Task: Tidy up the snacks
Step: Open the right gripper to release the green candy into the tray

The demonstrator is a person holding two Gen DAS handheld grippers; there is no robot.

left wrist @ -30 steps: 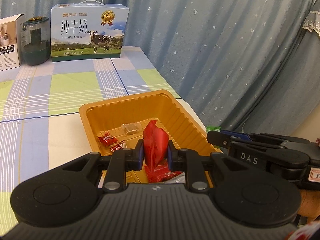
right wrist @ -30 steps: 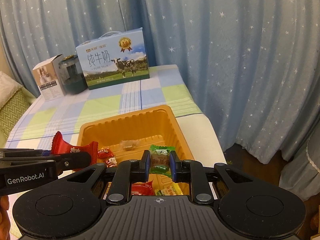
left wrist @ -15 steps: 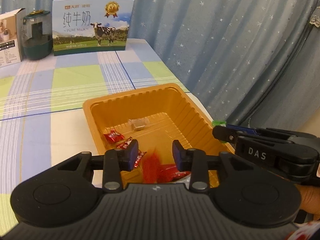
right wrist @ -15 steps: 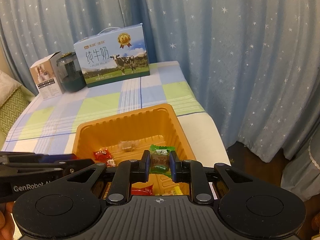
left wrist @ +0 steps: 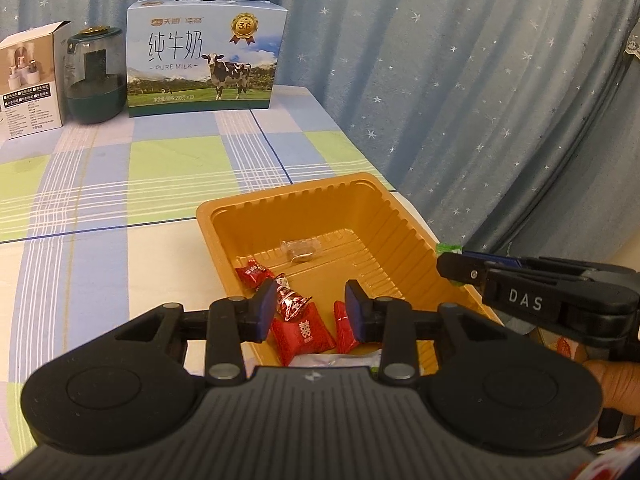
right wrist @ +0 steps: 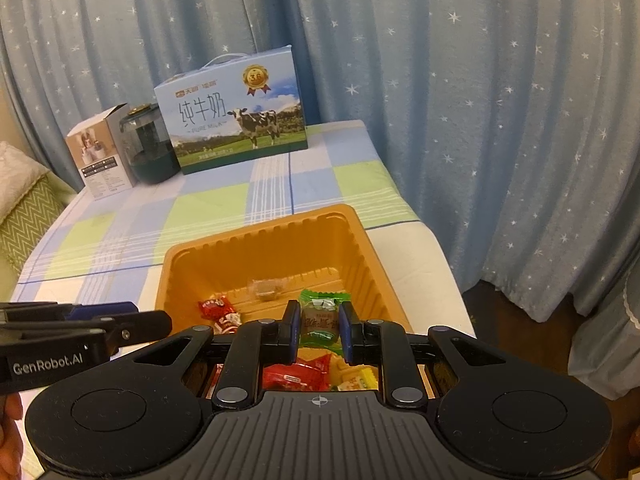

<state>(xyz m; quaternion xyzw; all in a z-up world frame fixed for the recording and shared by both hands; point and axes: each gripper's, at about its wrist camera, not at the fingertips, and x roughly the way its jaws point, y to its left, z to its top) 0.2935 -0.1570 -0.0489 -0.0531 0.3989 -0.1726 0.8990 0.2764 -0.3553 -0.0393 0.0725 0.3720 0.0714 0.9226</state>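
Observation:
An orange plastic tray (left wrist: 280,196) (right wrist: 260,230) sits on the checked tablecloth near the table's right edge. My left gripper (left wrist: 311,300) hovers over its near end, open, with nothing pressed between the pads. Below the gap a red snack packet (left wrist: 302,334) lies in the tray beside small red candies (left wrist: 252,274) and a clear-wrapped brown sweet (left wrist: 300,249). My right gripper (right wrist: 319,320) is shut on a green-wrapped snack (right wrist: 320,316) above the tray's near right part. In the right wrist view the left gripper (right wrist: 152,322) comes in from the left, empty.
At the back of the table stand a blue milk carton box (left wrist: 204,60), a dark green jar (left wrist: 94,76) and a white box (left wrist: 30,80). Star-patterned blue curtains (left wrist: 460,100) hang close behind and to the right. More wrapped snacks (right wrist: 296,376) lie under my right gripper.
My left gripper has opened and the red packet it held upright has dropped flat into the tray. My right gripper has kept its hold on the green snack.

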